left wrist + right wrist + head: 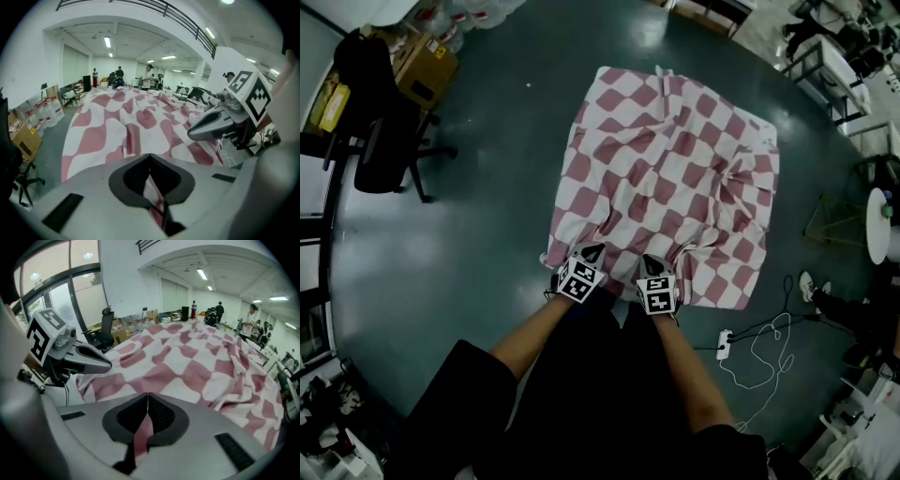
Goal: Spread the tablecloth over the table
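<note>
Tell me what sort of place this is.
Probably a large open office or lab hall. An office chair and cardboard boxes stand along the edge, strip lights run across the high ceiling, and people stand at the far end.

My left gripper (594, 251) and right gripper (648, 261) each carry a white cube (578, 281) printed with black square markers. Their shells (197, 446) are smooth grey, and the fingers (161, 417) are faced with black ribbed pads. I wear loose black short sleeves (459, 389).
</note>
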`<state>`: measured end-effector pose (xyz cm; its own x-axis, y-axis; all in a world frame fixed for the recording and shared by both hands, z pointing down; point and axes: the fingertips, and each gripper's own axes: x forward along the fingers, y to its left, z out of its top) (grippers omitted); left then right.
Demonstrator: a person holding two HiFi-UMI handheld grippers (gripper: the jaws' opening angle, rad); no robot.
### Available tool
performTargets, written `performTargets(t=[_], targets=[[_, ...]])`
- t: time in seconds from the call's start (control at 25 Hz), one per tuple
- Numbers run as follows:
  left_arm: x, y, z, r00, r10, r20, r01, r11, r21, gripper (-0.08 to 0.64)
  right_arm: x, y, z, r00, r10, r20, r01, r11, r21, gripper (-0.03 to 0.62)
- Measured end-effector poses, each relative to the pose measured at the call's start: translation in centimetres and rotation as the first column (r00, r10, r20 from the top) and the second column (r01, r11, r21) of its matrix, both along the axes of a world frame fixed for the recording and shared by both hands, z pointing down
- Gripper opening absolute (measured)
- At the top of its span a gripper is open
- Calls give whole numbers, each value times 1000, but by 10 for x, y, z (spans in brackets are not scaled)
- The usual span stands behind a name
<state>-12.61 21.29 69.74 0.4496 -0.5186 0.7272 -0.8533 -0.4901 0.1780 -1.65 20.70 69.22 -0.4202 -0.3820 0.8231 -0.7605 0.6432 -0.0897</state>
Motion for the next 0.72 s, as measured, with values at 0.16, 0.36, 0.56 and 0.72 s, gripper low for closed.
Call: performTargets(t=[0.16, 0.36, 0.56, 0.72], targets=[[20, -3, 25, 997, 71, 43, -66, 993, -98, 11, 30, 4, 32, 998, 34, -51, -38, 995, -94, 17], [23, -15, 36, 995, 104, 8, -102, 990, -102, 11, 29, -9, 33, 997, 31, -70, -40, 991, -127, 17], [25, -31, 30, 996, 82, -33, -86, 985, -149, 11, 29, -37, 33, 996, -32, -86, 24, 995, -96, 17], [35, -54, 21, 996, 83, -32, -87, 987, -135, 11, 38, -57, 26, 997, -37, -61, 33, 997, -71, 17]])
